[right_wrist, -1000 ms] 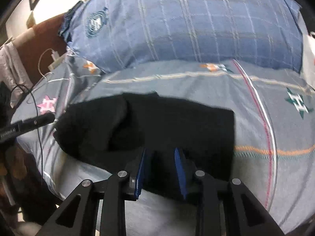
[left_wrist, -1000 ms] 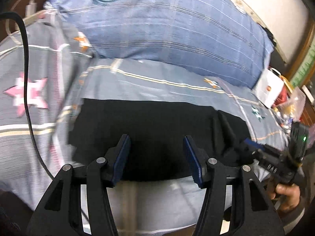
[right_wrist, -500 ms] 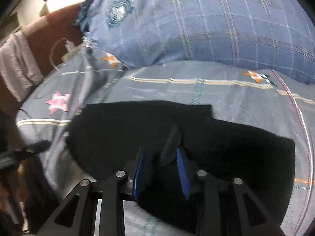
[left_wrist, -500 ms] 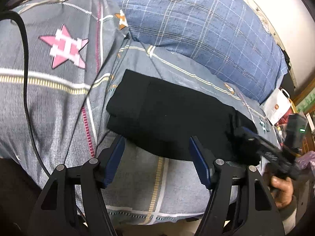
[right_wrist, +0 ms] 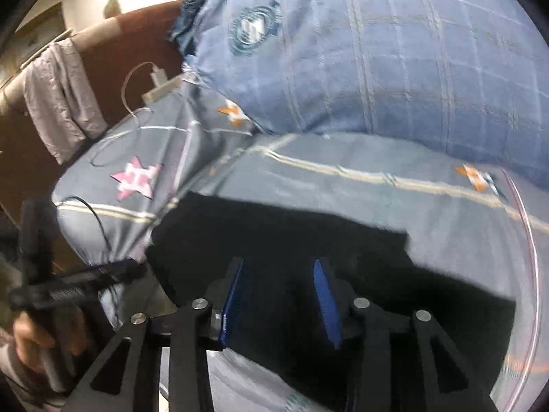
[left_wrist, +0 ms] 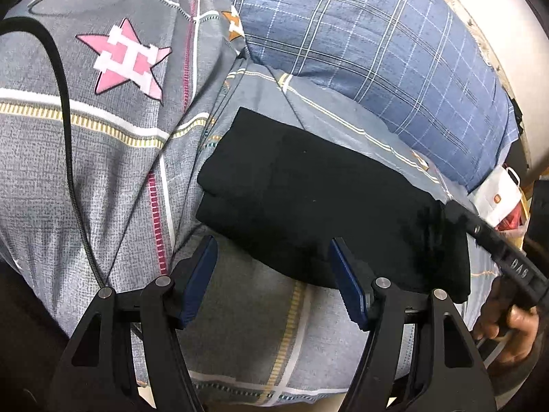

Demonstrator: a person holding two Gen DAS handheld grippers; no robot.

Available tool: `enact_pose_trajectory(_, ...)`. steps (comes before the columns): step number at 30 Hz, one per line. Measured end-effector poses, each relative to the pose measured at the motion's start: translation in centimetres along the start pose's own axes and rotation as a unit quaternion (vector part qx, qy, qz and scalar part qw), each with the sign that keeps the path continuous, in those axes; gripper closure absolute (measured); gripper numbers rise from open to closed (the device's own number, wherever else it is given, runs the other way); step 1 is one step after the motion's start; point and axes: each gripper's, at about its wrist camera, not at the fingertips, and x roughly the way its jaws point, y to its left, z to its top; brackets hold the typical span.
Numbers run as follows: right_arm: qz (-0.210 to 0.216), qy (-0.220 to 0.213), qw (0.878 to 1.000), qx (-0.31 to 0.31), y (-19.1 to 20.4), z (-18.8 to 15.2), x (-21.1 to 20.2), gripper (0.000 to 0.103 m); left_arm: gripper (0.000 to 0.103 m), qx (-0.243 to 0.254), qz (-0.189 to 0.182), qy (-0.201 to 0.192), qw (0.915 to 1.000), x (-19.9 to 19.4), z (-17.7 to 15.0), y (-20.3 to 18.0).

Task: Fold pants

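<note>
The black pants (left_wrist: 308,192) lie folded into a thick rectangle on the grey patterned bed sheet (left_wrist: 103,158). My left gripper (left_wrist: 272,274) is open and empty, just short of the pants' near edge. My right gripper (right_wrist: 279,292) is open over the pants (right_wrist: 308,240), with dark cloth between its blue pads (right_wrist: 324,295); the view is blurred. The right gripper also shows in the left wrist view (left_wrist: 456,213) at the pants' right end. The left gripper shows at the left of the right wrist view (right_wrist: 130,269).
A large blue plaid pillow (left_wrist: 377,51) lies behind the pants. A black cable (left_wrist: 65,110) runs across the sheet at left. A white charger and cord (right_wrist: 158,82) sit near the brown headboard (right_wrist: 113,68). A white bag (left_wrist: 497,195) stands at right.
My right gripper, shut on a fold of the pants earlier, has opened and let it go. My left gripper has pulled back from over the pants and stays open.
</note>
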Motion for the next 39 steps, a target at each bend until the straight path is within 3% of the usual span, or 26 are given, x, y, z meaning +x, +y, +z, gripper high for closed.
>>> enact_pose_trajectory(11,0.03,0.033,0.998,-0.032,3.4,2.2,4.5,0.062,0.036,0.002,0.013,0.007,0.9999,1.5,0.4,0.5)
enact_pose_trajectory(16,0.039,0.043,0.997,-0.044,4.2,2.8,6.0,0.057,0.035,-0.01,-0.01,0.021,0.9997,2.1,0.2,0.7)
enact_pose_trajectory(19,0.044,0.056,0.996,-0.058,4.9,3.6,7.5,0.056,0.024,-0.027,-0.034,0.031,0.9986,2.5,-0.1,1.0)
enact_pose_trajectory(23,0.055,0.077,0.993,-0.073,5.5,4.8,9.5,0.056,0.024,-0.046,-0.047,0.025,0.9975,2.4,0.2,1.4)
enact_pose_trajectory(27,0.058,0.088,0.989,-0.104,6.3,6.2,11.3,0.056,0.012,-0.049,-0.054,0.023,0.997,2.8,0.4,1.0)
enact_pose_trajectory(31,0.071,0.106,0.981,-0.143,7.4,7.7,13.9,0.056,0.011,-0.048,-0.055,0.018,0.9972,3.2,0.9,0.8)
enact_pose_trajectory(35,0.09,0.155,0.967,-0.18,8.4,7.7,17.4,0.054,0.011,-0.05,-0.059,0.01,0.997,3.6,1.5,1.0)
enact_pose_trajectory(38,0.104,0.161,0.965,-0.179,8.2,7.4,18.9,0.054,0.011,-0.042,-0.064,-0.002,0.9971,3.8,1.7,1.1)
enact_pose_trajectory(39,0.11,0.155,0.967,-0.17,7.9,7.4,18.9,0.06,0.011,-0.04,-0.072,-0.012,0.9966,3.8,1.7,1.3)
